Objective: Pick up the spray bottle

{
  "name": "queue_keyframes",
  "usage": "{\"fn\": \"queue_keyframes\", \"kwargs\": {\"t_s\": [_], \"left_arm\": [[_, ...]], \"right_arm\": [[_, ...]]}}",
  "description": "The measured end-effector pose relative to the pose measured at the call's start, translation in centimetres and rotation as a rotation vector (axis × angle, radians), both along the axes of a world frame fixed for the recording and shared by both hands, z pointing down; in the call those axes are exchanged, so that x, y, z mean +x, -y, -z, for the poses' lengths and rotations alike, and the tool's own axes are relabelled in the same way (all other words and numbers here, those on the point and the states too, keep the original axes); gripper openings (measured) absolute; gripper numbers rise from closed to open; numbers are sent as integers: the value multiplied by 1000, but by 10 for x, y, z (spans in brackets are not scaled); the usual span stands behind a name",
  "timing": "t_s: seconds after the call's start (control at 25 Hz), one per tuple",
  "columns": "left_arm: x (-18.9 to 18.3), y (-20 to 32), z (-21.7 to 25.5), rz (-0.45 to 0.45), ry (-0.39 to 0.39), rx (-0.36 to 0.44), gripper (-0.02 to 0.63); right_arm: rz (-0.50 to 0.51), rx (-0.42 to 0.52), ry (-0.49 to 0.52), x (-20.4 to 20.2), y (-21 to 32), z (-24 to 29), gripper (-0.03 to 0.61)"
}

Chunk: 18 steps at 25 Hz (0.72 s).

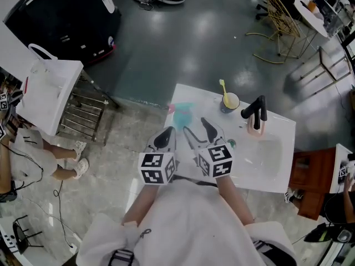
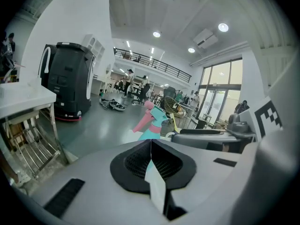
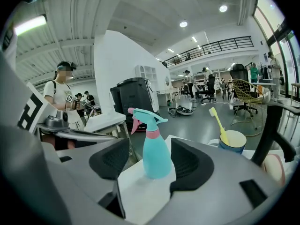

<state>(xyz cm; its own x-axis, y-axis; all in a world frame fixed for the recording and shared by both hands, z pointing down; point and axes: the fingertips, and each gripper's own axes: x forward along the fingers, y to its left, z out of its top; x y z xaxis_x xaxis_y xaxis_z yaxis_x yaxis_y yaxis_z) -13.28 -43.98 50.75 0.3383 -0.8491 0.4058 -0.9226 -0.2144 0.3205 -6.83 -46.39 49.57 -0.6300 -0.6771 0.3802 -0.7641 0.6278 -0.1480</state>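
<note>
A teal spray bottle with a pink trigger stands upright near the far left corner of the white sink counter. My right gripper is open and points at it from just short of it. In the right gripper view the spray bottle shows in the gap beyond the right gripper, and neither pad touches it. My left gripper is shut and holds nothing, to the left of the right one. In the left gripper view the spray bottle peeks above the left gripper.
A blue cup with a yellow toothbrush and a black faucet stand at the counter's back, beside the basin. A metal rack, a white bag and a black machine are to the left.
</note>
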Motion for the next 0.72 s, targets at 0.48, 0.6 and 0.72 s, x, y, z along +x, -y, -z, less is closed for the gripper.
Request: {"fn": "queue_keyframes", "kwargs": {"t_s": [0.48,0.6,0.72], "left_arm": [[-29,30,-9,28,3,-22,26],[-36,35,-13,34,5,-34,26],[-37,39,-17,29,4,-46,26]], "right_arm": [[7,-24,-24,-24,40,-18,272],[8,-24,-35,-30,49,-22,273],[12,-22,-38,-34,56,-23,273]]}}
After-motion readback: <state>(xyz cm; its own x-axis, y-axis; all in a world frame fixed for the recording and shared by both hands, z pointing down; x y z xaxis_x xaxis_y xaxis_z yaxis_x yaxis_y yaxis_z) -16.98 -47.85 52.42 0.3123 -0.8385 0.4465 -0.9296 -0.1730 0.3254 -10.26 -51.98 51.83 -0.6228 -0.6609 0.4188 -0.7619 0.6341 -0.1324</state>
